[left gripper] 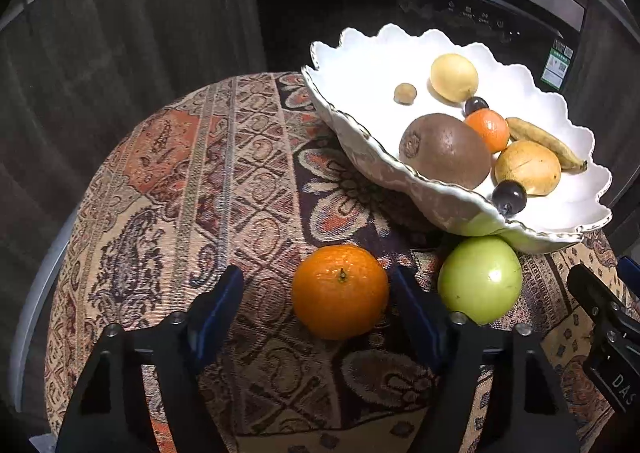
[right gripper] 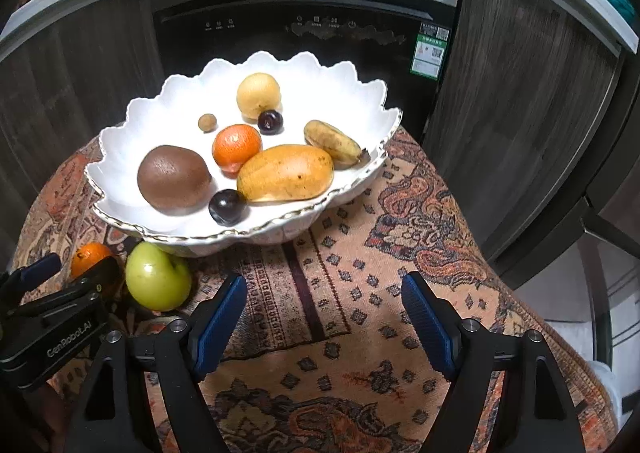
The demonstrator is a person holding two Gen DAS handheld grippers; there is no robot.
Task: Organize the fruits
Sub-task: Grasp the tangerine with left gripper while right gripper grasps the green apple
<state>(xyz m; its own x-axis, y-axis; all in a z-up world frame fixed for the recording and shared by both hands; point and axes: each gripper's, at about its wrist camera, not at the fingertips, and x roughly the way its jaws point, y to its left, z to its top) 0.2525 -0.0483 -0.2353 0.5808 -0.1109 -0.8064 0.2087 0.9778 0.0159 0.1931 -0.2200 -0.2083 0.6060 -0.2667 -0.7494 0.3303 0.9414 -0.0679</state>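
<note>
The left wrist view shows the left hand-held gripper (left gripper: 316, 313) tilted down over the patterned cloth (left gripper: 224, 173) on the counter, its jaws standing apart around the loose orange (left gripper: 340, 291); the right blue pad sits at or just off the orange's side, the left pad (left gripper: 218, 313) clearly apart from it, so the fruit is bracketed but not clamped. Just beyond the right finger lies the green apple (left gripper: 480, 279), tucked against the underside of the scalloped white bowl (left gripper: 360, 53), which stands farther ahead and to the right. The bowl already holds a kiwi (left gripper: 444, 149), a small orange, two yellowish fruits, a banana, two dark plums and a small nut, so most sorting looks done; the orange and apple seem to remain. The right wrist view shows the right hand-held gripper (right gripper: 324, 317) pitched downward with jaws spread wide over bare cloth, holding nothing. The bowl sits ahead and slightly left, the apple near its left finger, and the left tool farther left at the orange.
</note>
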